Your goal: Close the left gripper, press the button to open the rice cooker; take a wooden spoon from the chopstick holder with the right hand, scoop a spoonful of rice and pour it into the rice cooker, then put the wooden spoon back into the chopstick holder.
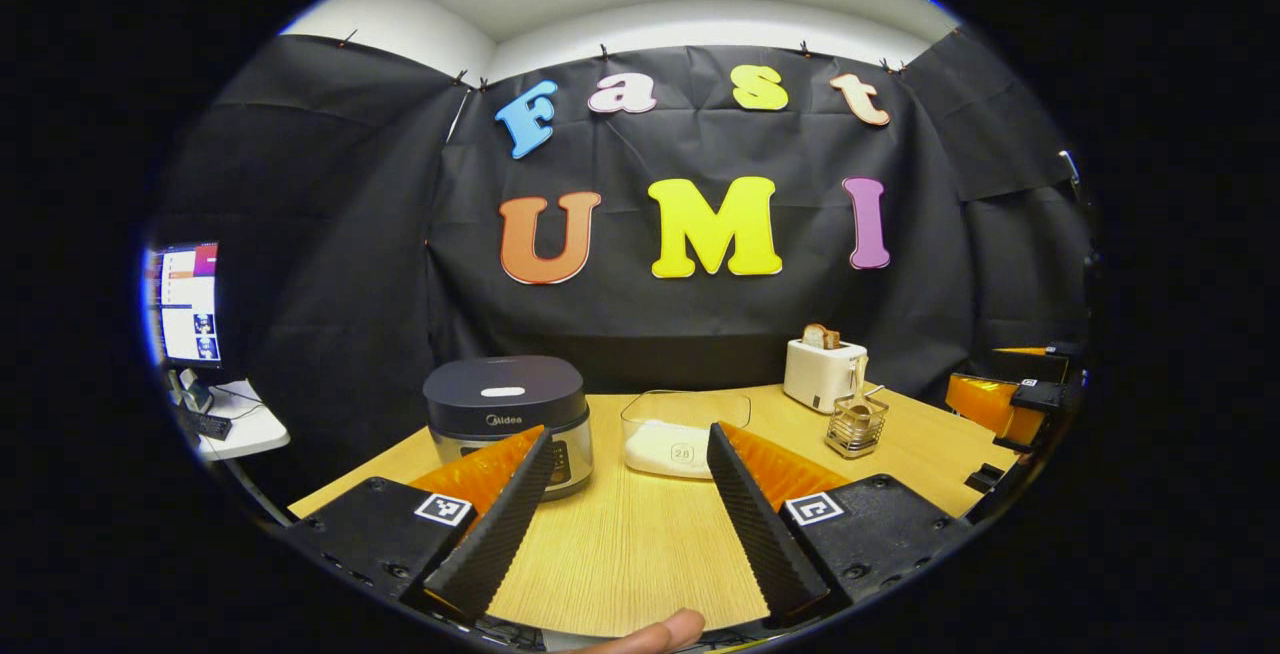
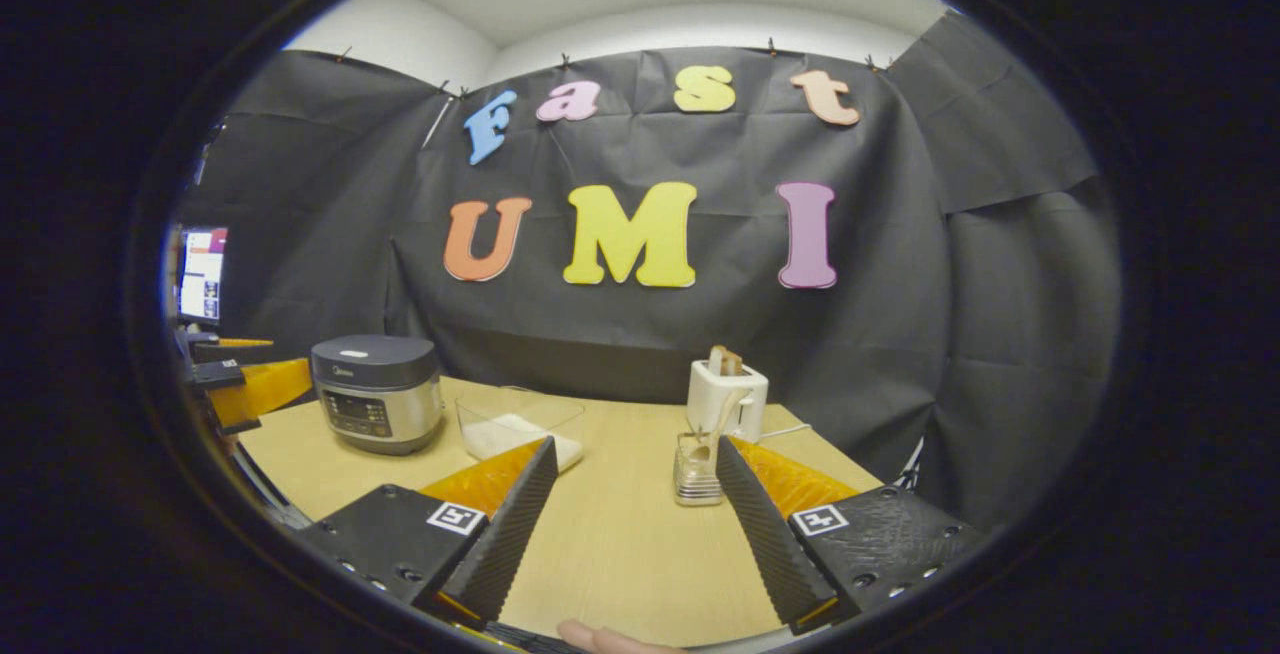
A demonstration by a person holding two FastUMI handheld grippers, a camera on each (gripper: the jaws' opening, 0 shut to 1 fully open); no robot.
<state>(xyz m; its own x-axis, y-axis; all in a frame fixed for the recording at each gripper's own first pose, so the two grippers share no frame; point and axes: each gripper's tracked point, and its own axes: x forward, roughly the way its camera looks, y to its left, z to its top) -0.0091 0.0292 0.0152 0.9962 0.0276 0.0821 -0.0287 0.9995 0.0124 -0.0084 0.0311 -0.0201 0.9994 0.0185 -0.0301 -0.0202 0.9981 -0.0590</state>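
The left gripper (image 1: 625, 499) is being held with its jaws spread wide above the near edge of the desk (image 1: 620, 544), nothing between them. The rice cooker (image 1: 507, 419), lid down, is standing toward the desk's far left, ahead and left of those jaws, partly behind the left finger. The coming press is judged to turn on this: the jaws are yet to be brought together, and the cooker lies nearer the left gripper than the right.

The right gripper (image 2: 635, 504) is likewise being held wide and empty over the near edge. The chopstick holder (image 2: 697, 474) is standing just ahead between its fingers, close to the right one, with the wooden spoon (image 2: 712, 439) upright, handle leaning back. A clear rice container (image 2: 520, 426) is sitting mid-desk, a toaster (image 2: 727, 396) behind the holder.
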